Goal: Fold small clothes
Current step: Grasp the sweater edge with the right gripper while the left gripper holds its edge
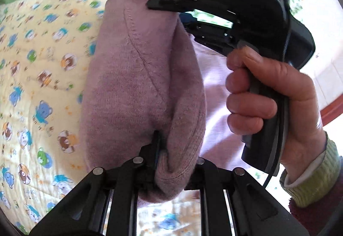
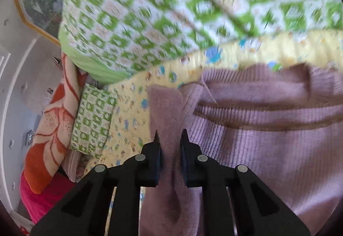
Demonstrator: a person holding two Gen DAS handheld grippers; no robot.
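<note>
In the left wrist view, the left claw (image 1: pixel 169 150) is closed on a bunched fold of the mauve sweater (image 1: pixel 139 77), which hangs lifted above the yellow cartoon-print quilt (image 1: pixel 36 68) on the bed. The held part looks like a sleeve, its long axis running straight away from the claw toward the right claw (image 1: pixel 169 3), gripped in the person's right hand (image 1: pixel 268 96), which pinches the far end.

In the right wrist view, the right claw (image 2: pixel 170 139) stands narrow, clamped on a soft strip of the sweater (image 2: pixel 268 128); the ribbed body with its two brown stripes spreads to the right over the quilt (image 2: pixel 133 115), near the green checked blanket (image 2: pixel 150 10).

To fold well, I judge both claws should keep the sleeve taut between them, carry it level across the body, and lay it flat before letting go.
</note>
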